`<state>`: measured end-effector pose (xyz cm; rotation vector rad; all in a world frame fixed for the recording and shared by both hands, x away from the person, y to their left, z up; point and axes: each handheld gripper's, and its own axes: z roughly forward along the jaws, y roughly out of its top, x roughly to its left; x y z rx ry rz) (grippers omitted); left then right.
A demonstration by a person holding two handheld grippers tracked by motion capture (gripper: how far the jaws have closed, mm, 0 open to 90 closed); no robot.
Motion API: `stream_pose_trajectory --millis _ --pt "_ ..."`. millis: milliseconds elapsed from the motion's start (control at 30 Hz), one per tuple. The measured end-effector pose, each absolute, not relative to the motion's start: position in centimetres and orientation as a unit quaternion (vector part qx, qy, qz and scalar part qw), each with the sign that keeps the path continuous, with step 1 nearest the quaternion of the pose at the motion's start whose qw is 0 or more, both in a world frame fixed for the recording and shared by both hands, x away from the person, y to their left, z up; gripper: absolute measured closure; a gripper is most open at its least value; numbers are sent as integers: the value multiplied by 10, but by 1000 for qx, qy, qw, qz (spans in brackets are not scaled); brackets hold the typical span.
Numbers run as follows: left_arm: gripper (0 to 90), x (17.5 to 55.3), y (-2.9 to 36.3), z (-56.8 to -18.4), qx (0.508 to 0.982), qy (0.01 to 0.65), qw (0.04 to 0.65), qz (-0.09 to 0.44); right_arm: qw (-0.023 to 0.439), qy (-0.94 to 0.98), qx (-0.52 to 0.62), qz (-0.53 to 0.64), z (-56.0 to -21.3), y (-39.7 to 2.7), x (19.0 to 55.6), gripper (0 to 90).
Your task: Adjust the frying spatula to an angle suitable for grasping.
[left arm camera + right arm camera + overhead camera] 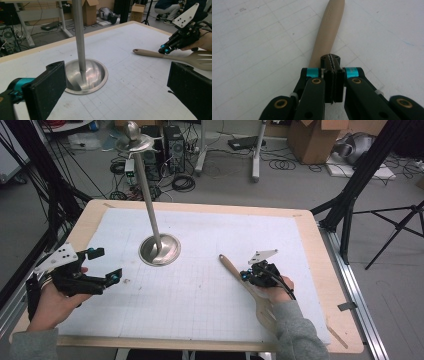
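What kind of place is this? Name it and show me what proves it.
Most likely a robotics or recording lab, not a kitchen. Computer towers and loose cables sit on the bare floor, cardboard boxes are stacked behind, and black tripod legs stand beside a gridded work table.

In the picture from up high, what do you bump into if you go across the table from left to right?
Left tool, with jaws open → round metal base of the tall stand → beige slotted spatula lying flat → right tool, its jaws shut above the spatula's handle.
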<state>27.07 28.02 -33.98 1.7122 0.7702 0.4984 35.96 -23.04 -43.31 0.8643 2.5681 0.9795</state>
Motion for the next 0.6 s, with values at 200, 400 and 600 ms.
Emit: stream_pose_trajectory --millis 200,400,600 --pt "29 271 280 -340 728 328 564 212 135 892 271 336 -433 -224 358 900" --pt "29 270 280 -340 728 328 563 212 139 900 249 330 -432 -218 357 900" --pt "29 270 280 -340 729 329 562 213 141 903 243 325 -431 -216 356 900"
